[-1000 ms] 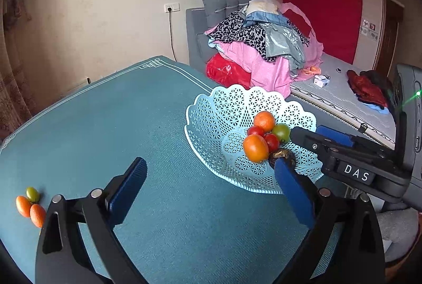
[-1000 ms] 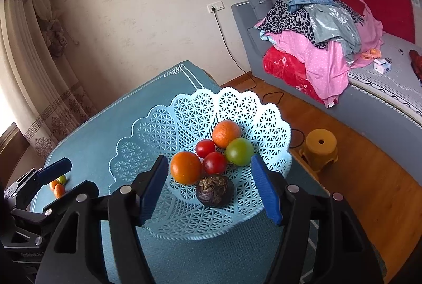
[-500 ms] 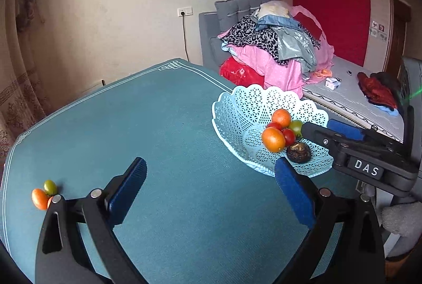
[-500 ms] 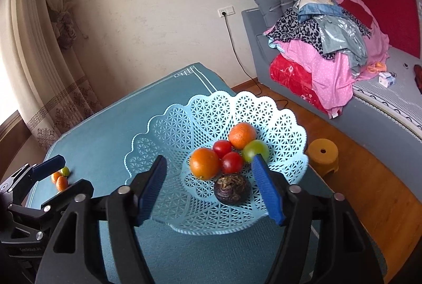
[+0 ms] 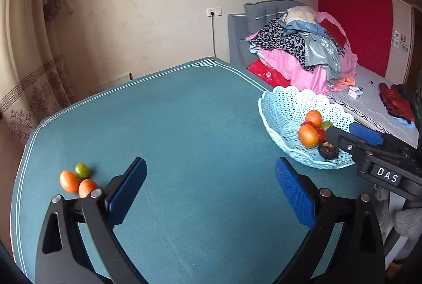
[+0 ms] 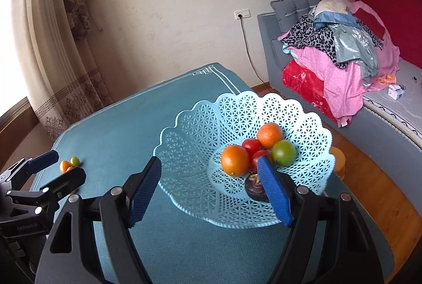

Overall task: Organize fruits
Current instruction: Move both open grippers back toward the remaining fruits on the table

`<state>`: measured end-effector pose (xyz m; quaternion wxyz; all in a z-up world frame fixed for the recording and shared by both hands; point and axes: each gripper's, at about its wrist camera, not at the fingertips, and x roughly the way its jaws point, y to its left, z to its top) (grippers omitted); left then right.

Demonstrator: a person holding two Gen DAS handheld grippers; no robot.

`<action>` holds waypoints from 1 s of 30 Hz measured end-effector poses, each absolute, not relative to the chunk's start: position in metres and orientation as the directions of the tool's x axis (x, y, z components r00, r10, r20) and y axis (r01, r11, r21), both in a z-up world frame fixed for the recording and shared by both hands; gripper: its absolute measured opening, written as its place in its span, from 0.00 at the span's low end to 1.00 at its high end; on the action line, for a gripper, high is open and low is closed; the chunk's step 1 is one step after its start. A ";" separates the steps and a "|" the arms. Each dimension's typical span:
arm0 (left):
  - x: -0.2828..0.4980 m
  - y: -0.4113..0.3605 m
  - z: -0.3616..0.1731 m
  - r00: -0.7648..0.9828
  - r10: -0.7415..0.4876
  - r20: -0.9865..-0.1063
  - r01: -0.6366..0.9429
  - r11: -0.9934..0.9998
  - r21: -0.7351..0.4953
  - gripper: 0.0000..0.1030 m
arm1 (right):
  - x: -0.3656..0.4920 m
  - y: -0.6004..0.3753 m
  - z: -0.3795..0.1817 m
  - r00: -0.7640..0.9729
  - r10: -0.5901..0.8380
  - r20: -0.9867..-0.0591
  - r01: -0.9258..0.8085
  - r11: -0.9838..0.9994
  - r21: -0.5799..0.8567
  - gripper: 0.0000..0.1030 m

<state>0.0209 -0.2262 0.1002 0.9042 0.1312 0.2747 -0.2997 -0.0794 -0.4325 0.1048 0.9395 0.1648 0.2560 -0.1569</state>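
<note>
A pale blue lattice basket [image 6: 184, 120] on the teal table holds two oranges [image 6: 234, 160], two red tomatoes [image 6: 251, 145], a green fruit [image 6: 283, 152] and a dark wrinkled fruit [image 6: 254, 189]. My right gripper [image 6: 209, 162] hovers at the basket's near rim, its jaws wide apart with nothing between them. Three small loose fruits, two orange [image 5: 69, 180] and one green [image 5: 82, 170], lie near the table's left edge. My left gripper [image 5: 209, 165] stands open above the bare cloth, just right of those fruits. The basket [image 5: 279, 104] sits at the right of the left wrist view.
Behind the table stands a grey sofa piled with clothes [image 6: 340, 52], with a bed to its right. A yellow stool [image 6: 339, 160] sits on the wood floor behind the basket. Curtains [image 6: 52, 46] hang at the left. The table's right edge runs close to the basket.
The right gripper's jaws have widened and drawn back from the basket, where the dark fruit lies. The left gripper has swung left; the loose fruits now sit closer to its left finger.
</note>
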 end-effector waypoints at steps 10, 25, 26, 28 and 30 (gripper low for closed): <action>0.041 -0.178 0.104 0.721 -0.397 -0.567 0.505 0.862 0.038 0.96 | -0.070 -0.408 0.109 0.829 -0.207 -0.520 0.343 0.922 0.181 0.73; 0.073 -0.085 0.089 0.773 -0.209 -0.599 0.291 0.956 0.043 0.96 | -0.045 -0.353 0.105 0.833 -0.092 -0.546 0.212 0.964 0.161 0.73; 0.076 -0.080 0.087 0.773 -0.190 -0.606 0.274 0.961 0.048 0.96 | -0.042 -0.348 0.103 0.830 -0.077 -0.552 0.196 0.968 0.159 0.73; 0.081 -0.068 0.080 0.768 -0.156 -0.621 0.240 0.969 0.055 0.96 | -0.036 -0.338 0.100 0.824 -0.049 -0.565 0.166 0.973 0.157 0.73; 0.087 -0.058 0.076 0.764 -0.131 -0.632 0.211 0.976 0.052 0.96 | -0.029 -0.328 0.096 0.812 -0.009 -0.584 0.127 0.979 0.161 0.73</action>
